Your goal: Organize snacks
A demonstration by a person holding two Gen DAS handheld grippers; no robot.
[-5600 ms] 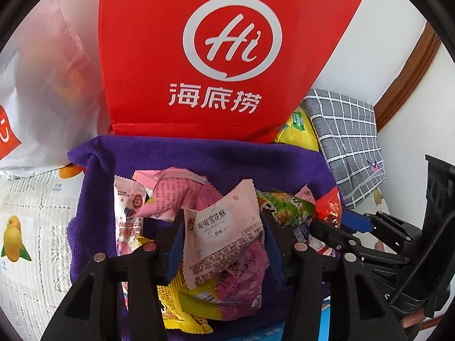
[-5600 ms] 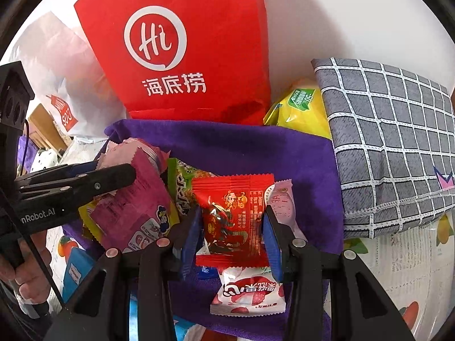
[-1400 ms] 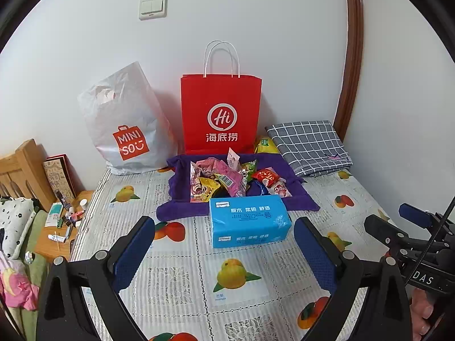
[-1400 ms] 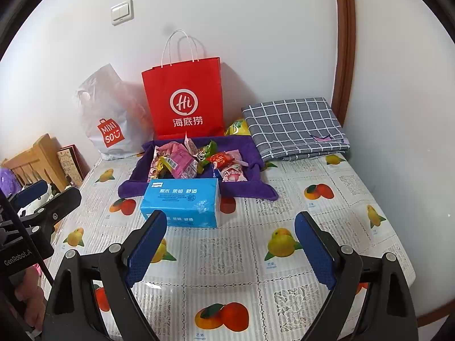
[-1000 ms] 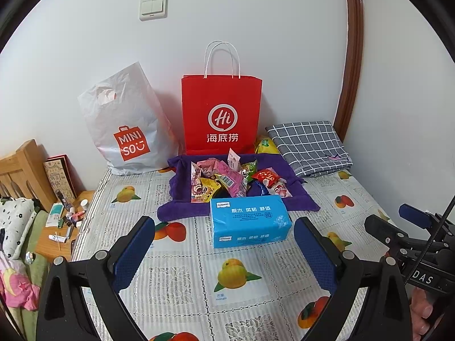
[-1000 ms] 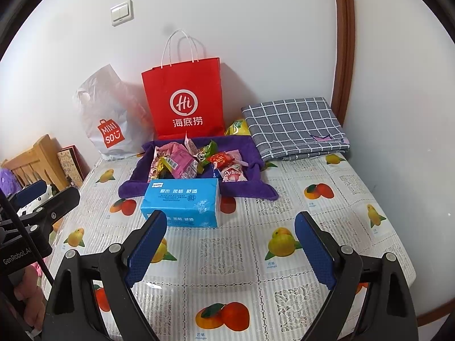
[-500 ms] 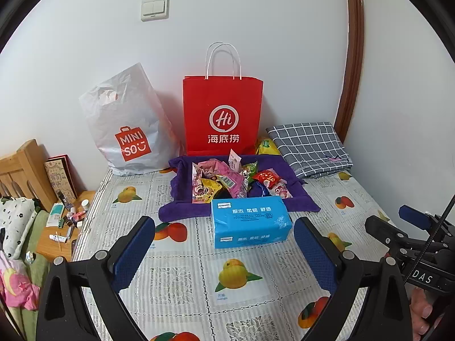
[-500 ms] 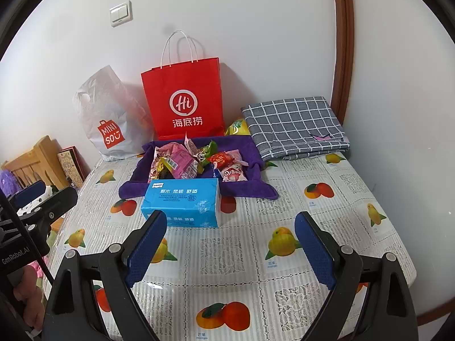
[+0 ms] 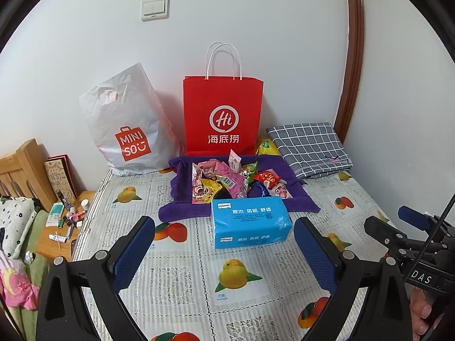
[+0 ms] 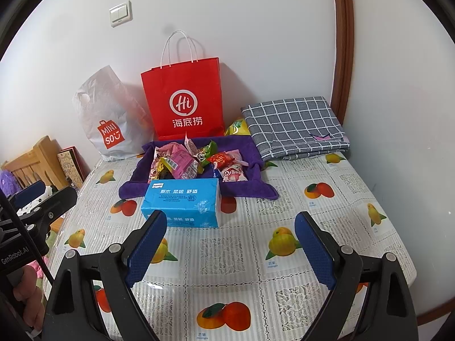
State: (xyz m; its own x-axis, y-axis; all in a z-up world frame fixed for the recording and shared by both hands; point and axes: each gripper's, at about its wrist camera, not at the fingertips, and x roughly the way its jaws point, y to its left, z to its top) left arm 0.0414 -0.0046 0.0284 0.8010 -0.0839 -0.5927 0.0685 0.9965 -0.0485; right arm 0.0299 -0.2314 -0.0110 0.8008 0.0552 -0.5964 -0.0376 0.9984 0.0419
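Both claws hang over the near part of the worktop, a table under a clear-covered white cloth printed with fruit [image 10: 327, 213], and both hold nothing. The left claw [image 9: 224, 251] has its blue-padded jaws spread wide, and so does the right claw [image 10: 230, 248].

The pile of small crinkly snack packets in pink, red, green and yellow [image 9: 233, 182] [image 10: 196, 160] lies on a rumpled purple towel [image 9: 182, 211] [image 10: 250, 147] toward the far edge, about midway along it. A light-blue rectangular pack of tissues [image 9: 250, 223] [image 10: 182, 200] sits at the towel's near edge, touching it.

Against the wall at the far edge stand a red paper carrier bag with white rope handles [image 9: 223, 113] [image 10: 183, 99] and, to its left, a white plastic shopping bag with an orange logo [image 9: 128, 130] [image 10: 108, 119]. A folded grey checked cloth [image 9: 310, 147] [image 10: 293, 125] fills the far right corner, and a yellow packet [image 9: 266, 146] [image 10: 237, 126] peeks out between it and the red bag.
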